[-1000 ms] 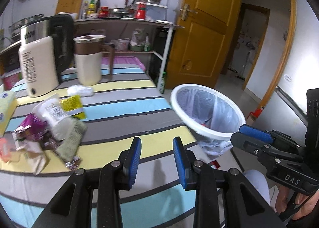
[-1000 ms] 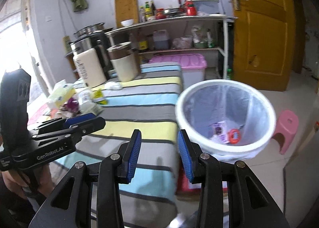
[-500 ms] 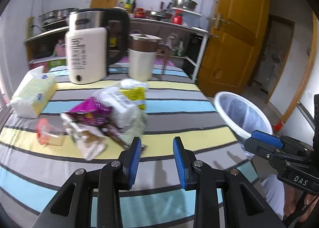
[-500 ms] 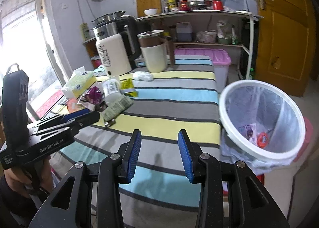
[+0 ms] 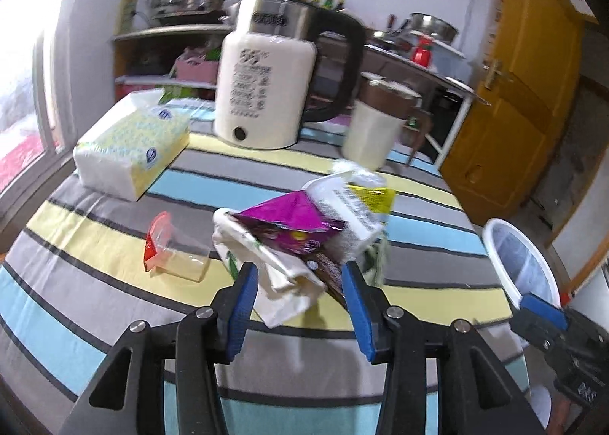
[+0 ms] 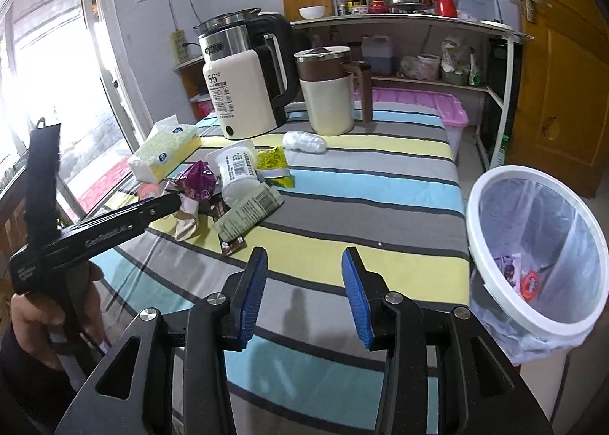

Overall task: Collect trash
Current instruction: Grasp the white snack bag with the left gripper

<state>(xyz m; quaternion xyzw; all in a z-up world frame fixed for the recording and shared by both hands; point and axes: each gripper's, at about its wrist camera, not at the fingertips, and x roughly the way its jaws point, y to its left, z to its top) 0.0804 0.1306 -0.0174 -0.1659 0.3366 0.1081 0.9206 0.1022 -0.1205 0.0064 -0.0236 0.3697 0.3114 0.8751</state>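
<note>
Left claw (image 5: 300, 296) has swung to the trash pile (image 5: 304, 240), jaws opening around its crumpled near end

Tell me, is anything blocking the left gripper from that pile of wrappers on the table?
Nothing visible does. The left gripper, jaws opening, is already at the near edge of the trash pile, with the crumpled white wrapper lying between its fingers. The tissue pack and kettle stand off behind the pile.
</note>
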